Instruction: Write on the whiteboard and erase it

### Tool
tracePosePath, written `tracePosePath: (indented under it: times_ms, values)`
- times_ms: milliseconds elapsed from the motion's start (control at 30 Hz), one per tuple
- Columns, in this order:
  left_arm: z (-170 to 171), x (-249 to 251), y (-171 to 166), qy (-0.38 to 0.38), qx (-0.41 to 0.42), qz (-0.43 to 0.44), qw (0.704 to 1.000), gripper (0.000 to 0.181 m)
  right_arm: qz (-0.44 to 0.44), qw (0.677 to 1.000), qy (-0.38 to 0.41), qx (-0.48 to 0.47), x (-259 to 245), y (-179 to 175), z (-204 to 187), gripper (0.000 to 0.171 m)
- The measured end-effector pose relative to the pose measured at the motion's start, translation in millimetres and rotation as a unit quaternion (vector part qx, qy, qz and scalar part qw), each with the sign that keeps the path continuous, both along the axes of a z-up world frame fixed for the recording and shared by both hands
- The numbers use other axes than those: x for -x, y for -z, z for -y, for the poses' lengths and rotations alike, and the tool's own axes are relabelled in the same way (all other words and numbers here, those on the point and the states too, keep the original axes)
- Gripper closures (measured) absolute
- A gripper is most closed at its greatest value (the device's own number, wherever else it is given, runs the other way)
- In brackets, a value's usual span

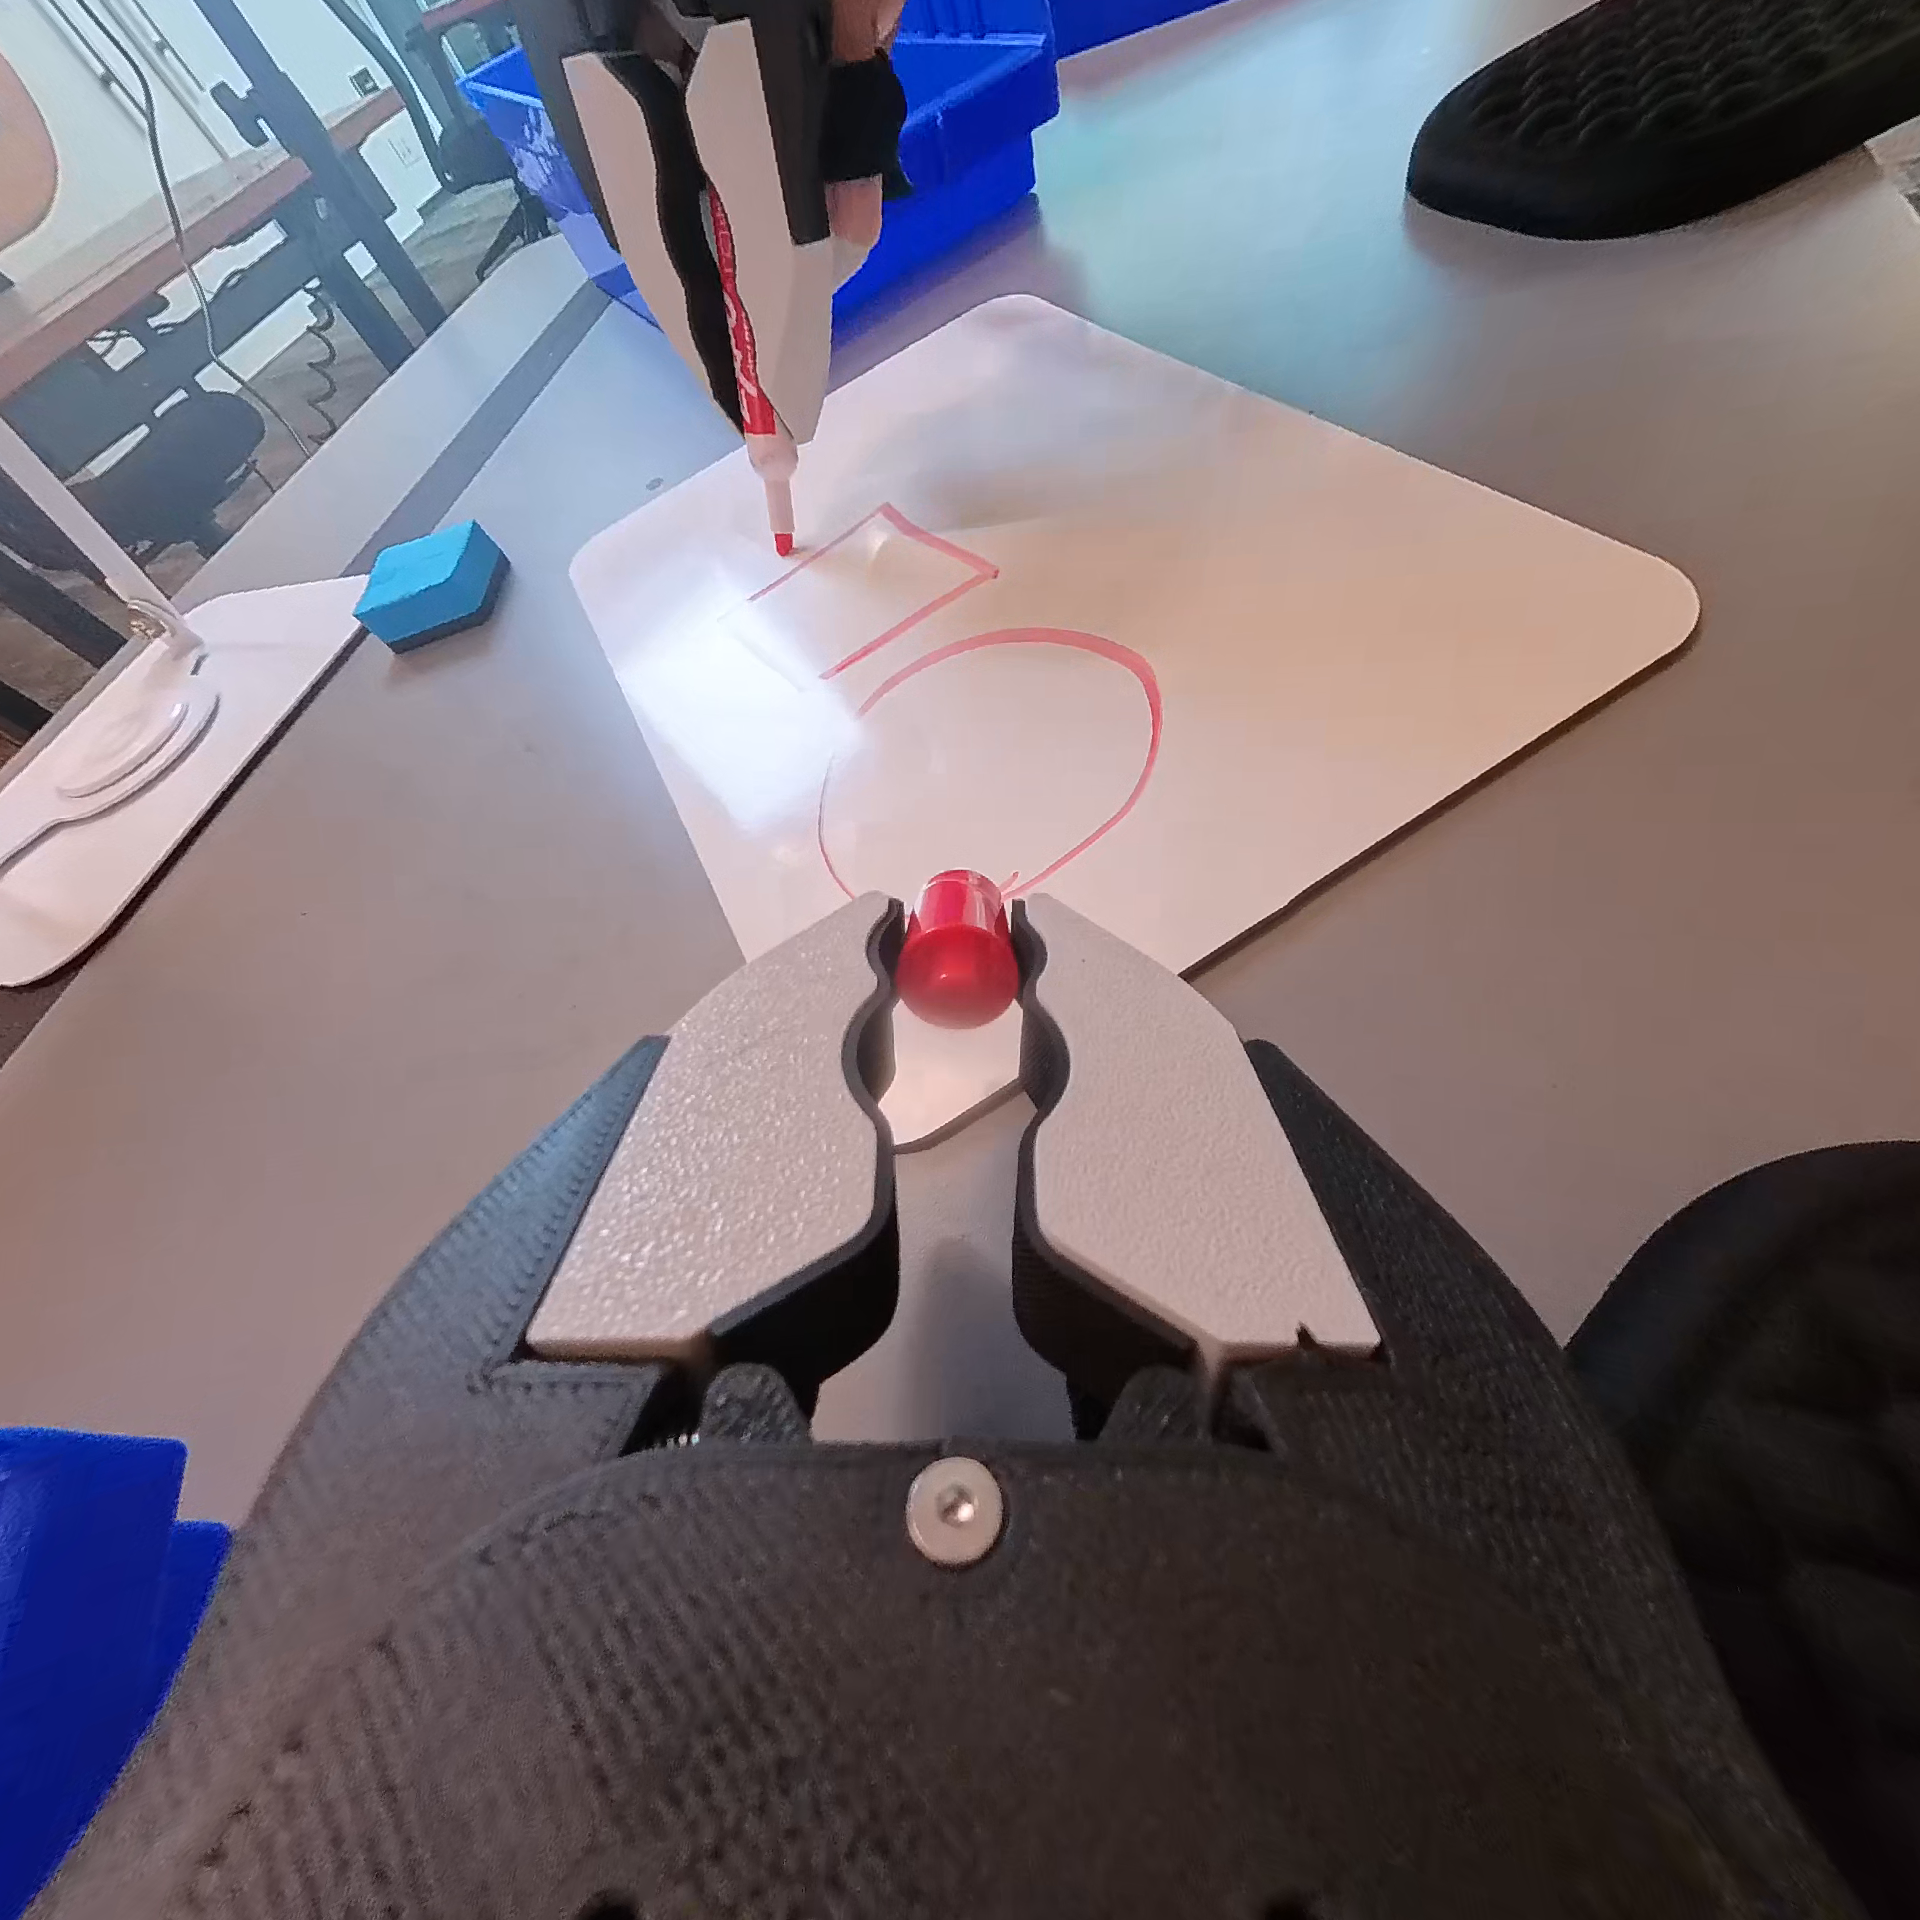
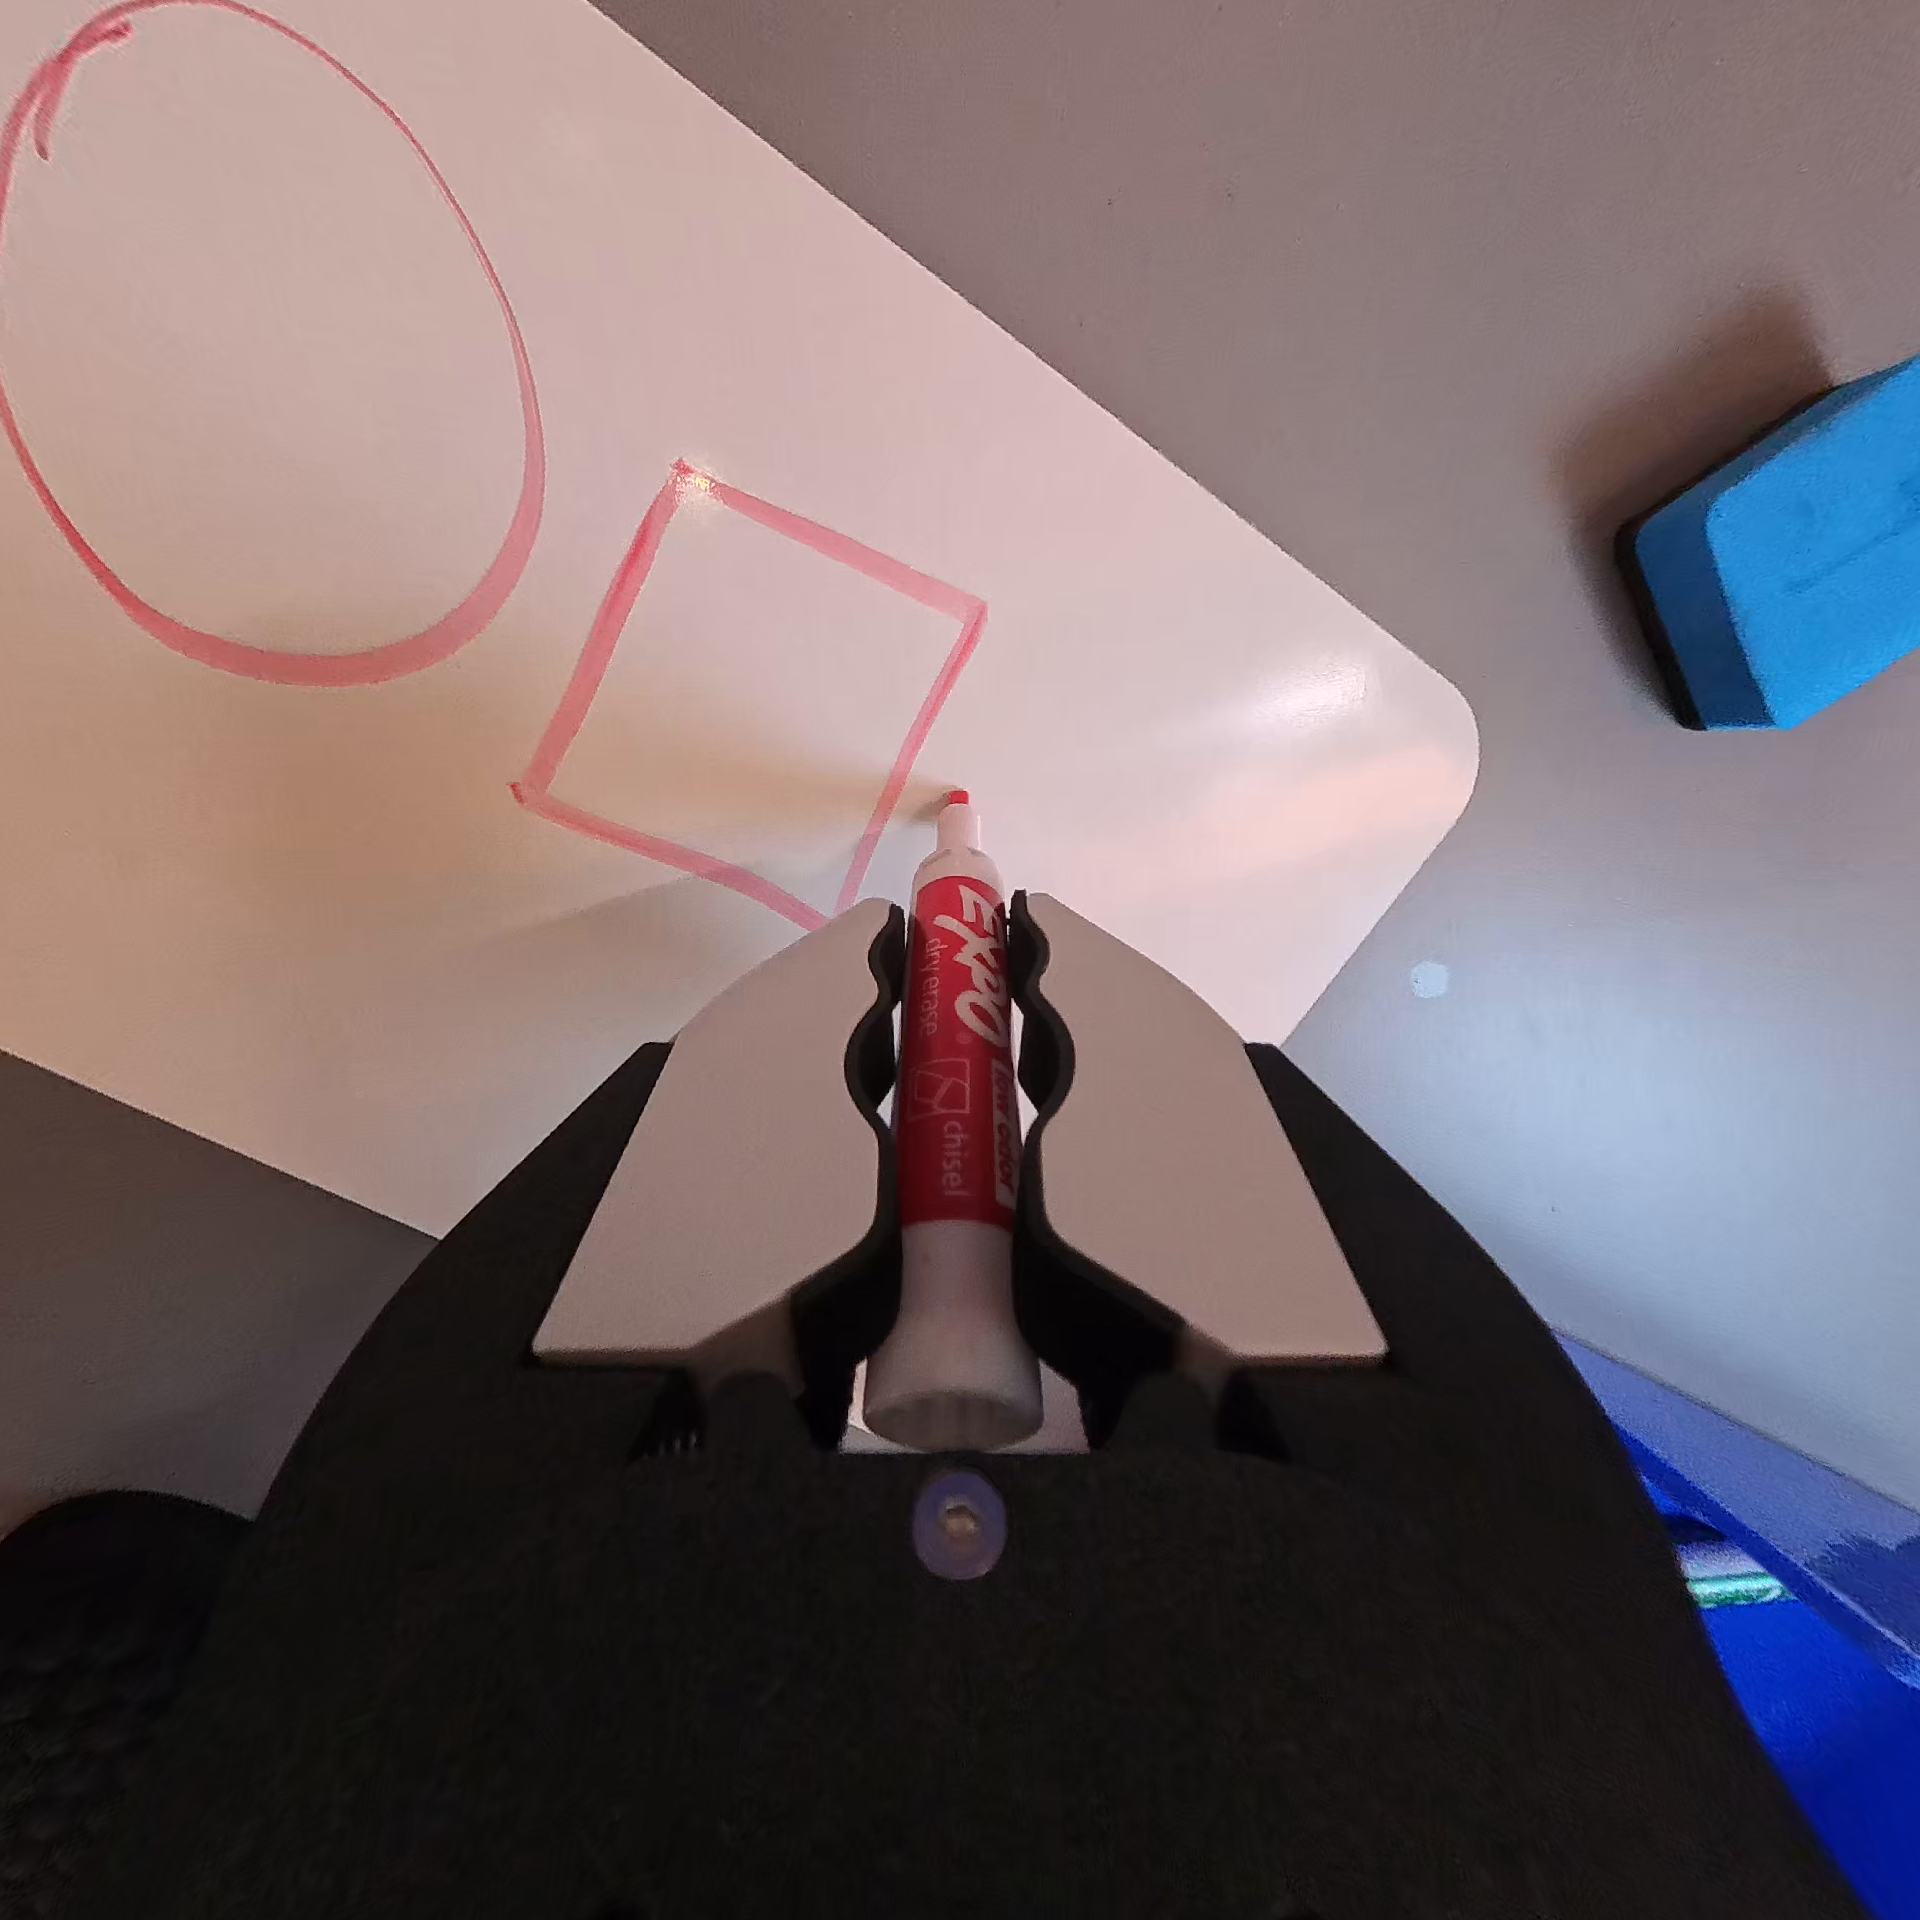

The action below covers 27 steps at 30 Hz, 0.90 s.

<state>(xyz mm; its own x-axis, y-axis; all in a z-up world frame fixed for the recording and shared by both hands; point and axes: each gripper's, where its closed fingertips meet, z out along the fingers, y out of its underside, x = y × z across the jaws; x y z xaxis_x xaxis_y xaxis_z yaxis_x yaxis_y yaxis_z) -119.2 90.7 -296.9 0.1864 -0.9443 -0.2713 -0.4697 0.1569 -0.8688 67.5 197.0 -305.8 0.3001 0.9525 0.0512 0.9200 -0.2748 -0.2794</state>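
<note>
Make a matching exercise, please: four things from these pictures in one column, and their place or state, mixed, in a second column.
Things:
1. marker
2. red cap
3. blue eraser
4. whiteboard

Places or states:
A. lies on the table beside the board, untouched
B. held between the fingers of the left gripper
C. carries a red circle and a red square
D. held in the right gripper, tip at the board

Pairs: 1-D, 2-B, 3-A, 4-C
</note>
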Motion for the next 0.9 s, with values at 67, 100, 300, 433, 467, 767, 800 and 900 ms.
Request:
tracePosePath:
  times_ms: [67, 100, 300, 433, 467, 767, 800, 900]
  values:
    - [-1, 0, 1, -0.001, 0.004, 0.0, 1.0, 0.162, 0.004, 1.0, -0.001, 0.002, 0, 0, 0, 0.152]
    - [-1, 0, 1, -0.001, 0.005, 0.001, 1.0, 0.162, 0.005, 1.0, -0.001, 0.003, -1, 0, 0, 0.152]
    - [0, 0, 2, 0.0, 0.006, 0.001, 1.0, 0.162, 0.018, 1.0, 0.012, -0.009, -14, 0, -11, 0.152]
    - [-1, 0, 1, -0.001, 0.007, 0.003, 1.0, 0.162, 0.013, 1.0, 0.023, -0.005, -19, 0, -15, 0.152]
    - [-1, 0, 2, -0.001, 0.007, 0.003, 1.0, 0.162, 0.013, 1.0, 0.022, -0.006, -18, 0, -15, 0.152]
    - [-1, 0, 1, -0.002, 0.006, 0.003, 1.0, 0.162, -0.016, 1.0, 0.013, -0.017, 1, -9, -17, 0.152]
    - [-1, 0, 1, -0.001, 0.005, 0.003, 1.0, 0.162, -0.016, 1.0, 0.012, -0.018, 2, -8, -17, 0.152]
    - [-1, 0, 1, -0.001, 0.006, 0.002, 1.0, 0.162, -0.017, 1.0, 0.013, -0.02, 4, -7, -19, 0.152]
